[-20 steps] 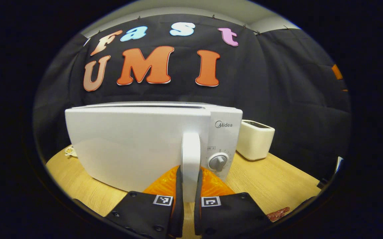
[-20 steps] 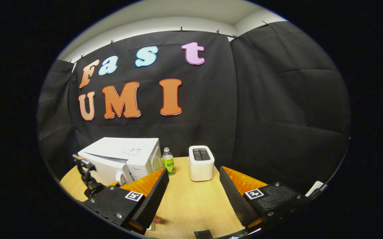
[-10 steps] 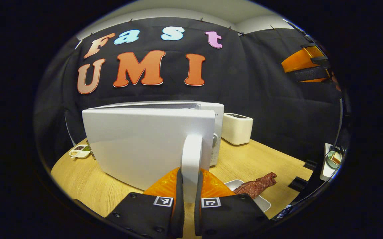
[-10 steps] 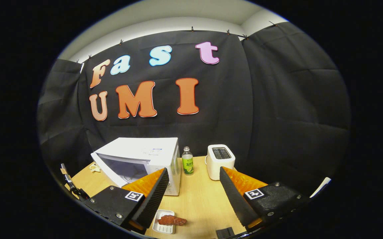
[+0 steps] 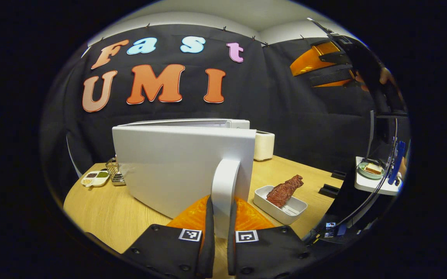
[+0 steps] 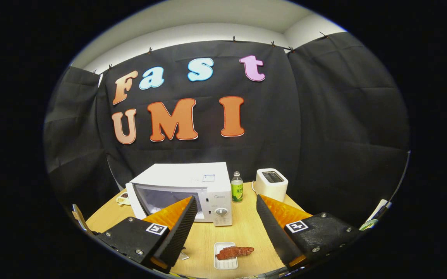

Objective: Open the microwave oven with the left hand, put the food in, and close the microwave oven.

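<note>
The white microwave (image 6: 184,180) stands at the back of the wooden table (image 5: 99,209). Its door (image 5: 177,162) is swung out towards me. My left gripper (image 5: 221,201) is shut on the door's upright white handle (image 5: 225,182), one finger on each side. To the right of the door a reddish-brown piece of meat (image 5: 284,190) lies in a white tray (image 5: 275,209). My right gripper (image 6: 226,201) is open with nothing in it, high above the table, over the meat (image 6: 234,252). In the left gripper view the right gripper (image 5: 318,68) shows at the upper right, held by a hand (image 5: 382,77).
A white toaster (image 6: 272,181) and a green-labelled bottle (image 6: 237,188) stand right of the microwave. A small condiment dish (image 5: 95,178) and a wire rack (image 5: 115,172) sit at the table's left. A side shelf (image 5: 374,184) with a plate lies beyond the right edge.
The door has swung farther open with my left gripper on its handle. The tray with the meat has come fully into sight. The right gripper stays open and high.
</note>
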Demonstrator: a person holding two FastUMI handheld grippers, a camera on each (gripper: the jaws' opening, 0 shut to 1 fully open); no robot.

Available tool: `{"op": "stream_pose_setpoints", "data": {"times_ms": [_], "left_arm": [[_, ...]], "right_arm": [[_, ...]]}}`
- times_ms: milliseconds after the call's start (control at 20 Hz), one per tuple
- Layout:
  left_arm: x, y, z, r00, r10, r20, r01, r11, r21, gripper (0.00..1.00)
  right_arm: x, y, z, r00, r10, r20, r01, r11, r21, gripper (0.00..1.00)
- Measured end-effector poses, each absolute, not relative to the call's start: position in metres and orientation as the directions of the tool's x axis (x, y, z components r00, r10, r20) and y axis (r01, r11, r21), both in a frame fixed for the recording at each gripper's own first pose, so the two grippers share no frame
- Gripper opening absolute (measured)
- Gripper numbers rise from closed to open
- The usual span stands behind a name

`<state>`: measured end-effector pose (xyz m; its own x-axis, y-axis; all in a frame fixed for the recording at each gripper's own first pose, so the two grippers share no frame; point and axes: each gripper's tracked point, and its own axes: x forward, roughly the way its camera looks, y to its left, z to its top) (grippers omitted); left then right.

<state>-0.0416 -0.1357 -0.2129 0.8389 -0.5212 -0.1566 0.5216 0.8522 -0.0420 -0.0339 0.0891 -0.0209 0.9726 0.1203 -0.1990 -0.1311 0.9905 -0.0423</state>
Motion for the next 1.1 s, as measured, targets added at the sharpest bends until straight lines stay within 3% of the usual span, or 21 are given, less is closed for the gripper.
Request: {"op": "stream_pose_setpoints", "data": {"times_ms": [100,300,400,550,650,800,950,1100], "left_arm": [[-0.054,-0.109,-0.214,0.842,-0.514,-0.162,0.516,0.856,-0.031,0.18],[-0.082,-0.044,-0.21,0.872,-0.462,-0.163,0.457,0.887,-0.07,0.31],[-0.095,-0.004,-0.207,0.893,-0.414,-0.179,0.404,0.91,-0.09,0.55],[-0.112,0.054,-0.204,0.932,-0.301,-0.204,0.291,0.953,-0.077,0.61],[-0.123,0.083,-0.191,0.951,-0.244,-0.19,0.233,0.969,-0.08,0.8],[-0.133,0.122,-0.172,0.969,-0.161,-0.187,0.147,0.985,-0.086,0.8],[-0.137,0.151,-0.153,0.983,-0.09,-0.158,0.077,0.993,-0.086,0.9],[-0.137,0.174,-0.131,0.99,-0.034,-0.134,0.021,0.995,-0.097,0.9]], "right_arm": [[-0.048,0.107,-0.02,0.973,0.121,-0.194,-0.132,0.99,-0.045,0.95],[-0.068,0.134,-0.024,0.973,0.133,-0.187,-0.142,0.989,-0.035,0.95],[-0.076,0.144,-0.028,0.972,0.137,-0.189,-0.145,0.989,-0.029,0.95],[-0.08,0.154,-0.035,0.972,0.142,-0.19,-0.146,0.989,-0.01,0.95],[-0.078,0.157,-0.038,0.972,0.139,-0.187,-0.14,0.99,0.008,0.95],[-0.074,0.152,-0.041,0.977,0.128,-0.171,-0.126,0.992,0.022,0.95],[-0.067,0.134,-0.048,0.982,0.101,-0.156,-0.094,0.994,0.053,0.95],[-0.059,0.108,-0.06,0.987,0.062,-0.151,-0.048,0.995,0.09,0.95]]}}
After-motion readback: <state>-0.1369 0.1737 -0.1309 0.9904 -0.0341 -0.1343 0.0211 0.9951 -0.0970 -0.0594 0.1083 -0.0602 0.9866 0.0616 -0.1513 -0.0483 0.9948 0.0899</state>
